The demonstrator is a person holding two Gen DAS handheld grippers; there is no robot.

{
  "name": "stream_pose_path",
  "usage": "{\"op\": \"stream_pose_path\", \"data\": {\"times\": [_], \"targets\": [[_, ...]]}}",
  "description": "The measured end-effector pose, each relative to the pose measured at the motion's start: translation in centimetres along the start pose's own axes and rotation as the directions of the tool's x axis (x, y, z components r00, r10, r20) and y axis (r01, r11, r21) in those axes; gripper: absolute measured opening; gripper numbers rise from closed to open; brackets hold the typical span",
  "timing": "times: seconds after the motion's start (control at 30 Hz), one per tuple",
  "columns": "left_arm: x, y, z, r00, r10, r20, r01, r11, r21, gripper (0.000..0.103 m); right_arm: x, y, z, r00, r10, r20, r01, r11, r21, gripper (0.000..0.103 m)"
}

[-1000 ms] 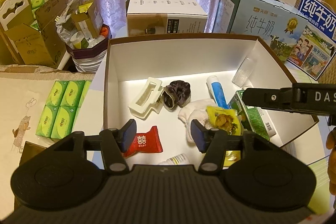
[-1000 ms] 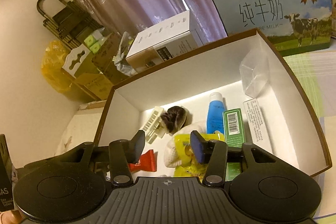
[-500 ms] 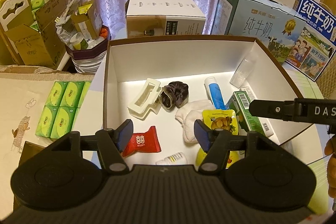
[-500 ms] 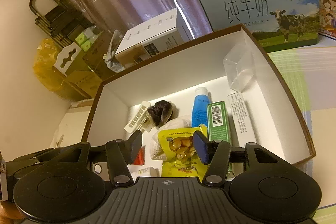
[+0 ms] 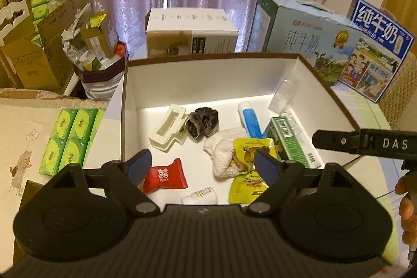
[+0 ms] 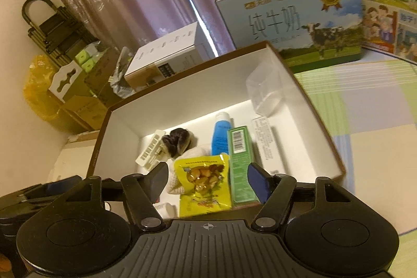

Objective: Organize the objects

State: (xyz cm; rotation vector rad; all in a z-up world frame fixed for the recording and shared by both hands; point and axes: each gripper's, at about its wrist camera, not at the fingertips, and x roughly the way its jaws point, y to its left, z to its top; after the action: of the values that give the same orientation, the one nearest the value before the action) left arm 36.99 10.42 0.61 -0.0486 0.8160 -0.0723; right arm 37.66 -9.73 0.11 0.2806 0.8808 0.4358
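Note:
A brown box with white inside holds several items: a yellow snack packet, a red candy packet, a white hair clip, a dark scrunchie, a white cloth, a blue tube, a green carton and a small white bottle. My left gripper is open and empty above the box's near edge. My right gripper is open and empty above the yellow packet; its finger shows at the right of the left wrist view.
Green tissue packs lie left of the box. Milk cartons and a white box stand behind it. A cluttered bin and cardboard boxes stand at the far left.
The yellow snack packet now lies in the box, apart from both grippers. The right gripper has drawn back and to the right; the left gripper has pulled back slightly.

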Motion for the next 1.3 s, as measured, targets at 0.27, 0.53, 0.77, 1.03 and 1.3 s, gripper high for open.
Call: {"op": "stream_pose_path", "data": {"times": [0.27,0.53,0.77,1.03,1.3], "targets": [[-2.4,-0.3,-0.6,0.998,-0.038,0.052,0.036,0.999,0.028,0.100,-2.9,0.1,-1.6,0.996,-0.080,0.033,0.079,0.997,0.021,0.068],[-4.6,-0.5,-2.1,0.993,-0.078,0.091,0.074,0.996,0.049,0.102,-5.9,0.9,-3.9,0.991,-0.121,0.063,0.120,0.992,0.024,0.070],[-7.5,-0.7,-3.9,0.989,-0.077,0.130,0.066,0.994,0.081,0.102,-8.6,1.8,-6.1,0.986,-0.128,0.109,0.132,0.991,-0.029,0.071],[-11.1,-1.5,-6.7,0.982,-0.016,0.190,-0.006,0.993,0.118,0.102,-10.8,1.8,-8.3,0.986,-0.125,0.110,0.137,0.985,-0.106,0.071],[-15.0,-2.5,-8.7,0.984,0.022,0.175,-0.029,0.999,0.032,0.102,-14.0,1.3,-10.2,0.988,-0.091,0.128,0.115,0.973,-0.198,0.071]]}}
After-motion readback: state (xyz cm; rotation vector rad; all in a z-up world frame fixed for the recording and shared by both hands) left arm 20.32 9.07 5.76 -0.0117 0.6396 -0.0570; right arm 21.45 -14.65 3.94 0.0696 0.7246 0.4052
